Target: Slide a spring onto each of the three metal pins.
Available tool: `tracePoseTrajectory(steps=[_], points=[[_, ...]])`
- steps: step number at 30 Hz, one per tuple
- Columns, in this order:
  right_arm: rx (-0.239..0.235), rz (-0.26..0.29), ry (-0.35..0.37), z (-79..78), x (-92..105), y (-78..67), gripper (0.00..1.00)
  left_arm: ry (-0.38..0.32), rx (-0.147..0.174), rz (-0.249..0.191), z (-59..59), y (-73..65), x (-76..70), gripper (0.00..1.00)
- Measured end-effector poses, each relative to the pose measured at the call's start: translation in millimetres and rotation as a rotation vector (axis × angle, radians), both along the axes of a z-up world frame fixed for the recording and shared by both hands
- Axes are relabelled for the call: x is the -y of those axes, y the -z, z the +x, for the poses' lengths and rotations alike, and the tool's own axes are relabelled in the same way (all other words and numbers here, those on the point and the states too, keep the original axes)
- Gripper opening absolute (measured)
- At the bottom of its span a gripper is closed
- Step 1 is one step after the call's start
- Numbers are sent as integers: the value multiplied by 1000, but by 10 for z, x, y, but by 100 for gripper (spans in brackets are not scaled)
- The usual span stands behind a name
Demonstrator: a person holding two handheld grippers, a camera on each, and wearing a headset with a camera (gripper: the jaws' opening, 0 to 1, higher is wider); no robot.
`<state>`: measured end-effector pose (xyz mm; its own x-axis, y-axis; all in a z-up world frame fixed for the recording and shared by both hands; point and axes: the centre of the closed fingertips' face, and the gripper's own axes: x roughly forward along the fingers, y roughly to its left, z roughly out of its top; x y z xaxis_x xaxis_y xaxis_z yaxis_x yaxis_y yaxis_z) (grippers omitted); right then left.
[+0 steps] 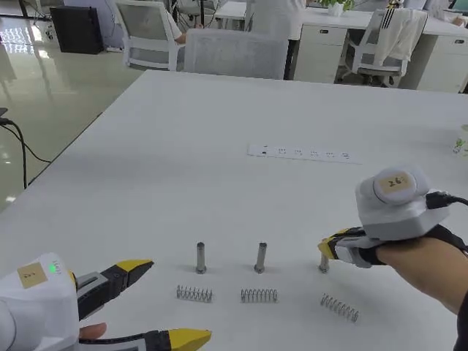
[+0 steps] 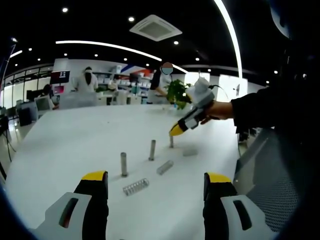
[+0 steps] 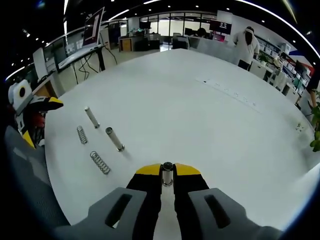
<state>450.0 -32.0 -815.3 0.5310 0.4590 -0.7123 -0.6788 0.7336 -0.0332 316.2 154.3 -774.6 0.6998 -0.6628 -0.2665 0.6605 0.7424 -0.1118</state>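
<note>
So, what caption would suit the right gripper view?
Right gripper shut on one metal pin; two more pins and two springs wait alongside.

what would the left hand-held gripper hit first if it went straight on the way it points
Likely the nearest spring, lying ahead of the left hand-held gripper; a pin stands just behind it. Depth is unclear.

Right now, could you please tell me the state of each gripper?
Left gripper: open, holding nothing.
Right gripper: shut on the rightmost pin.
</note>
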Motion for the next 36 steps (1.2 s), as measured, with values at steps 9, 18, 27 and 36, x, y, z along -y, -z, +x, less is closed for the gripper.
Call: tracePoseTrajectory(steps=[9, 18, 27, 36], points=[[-6, 13, 10, -7, 19, -5, 5, 5, -1, 2, -7, 0, 21, 74], [-3, 18, 14, -19, 37, -3, 5, 5, -2, 3, -15, -1, 21, 74], [0, 15, 13, -46, 79, 19, 5, 11, -3, 6, -25, 0, 38, 74], [10, 9, 2, -52, 71, 14, 5, 13, -2, 6, -36, 6, 39, 74]])
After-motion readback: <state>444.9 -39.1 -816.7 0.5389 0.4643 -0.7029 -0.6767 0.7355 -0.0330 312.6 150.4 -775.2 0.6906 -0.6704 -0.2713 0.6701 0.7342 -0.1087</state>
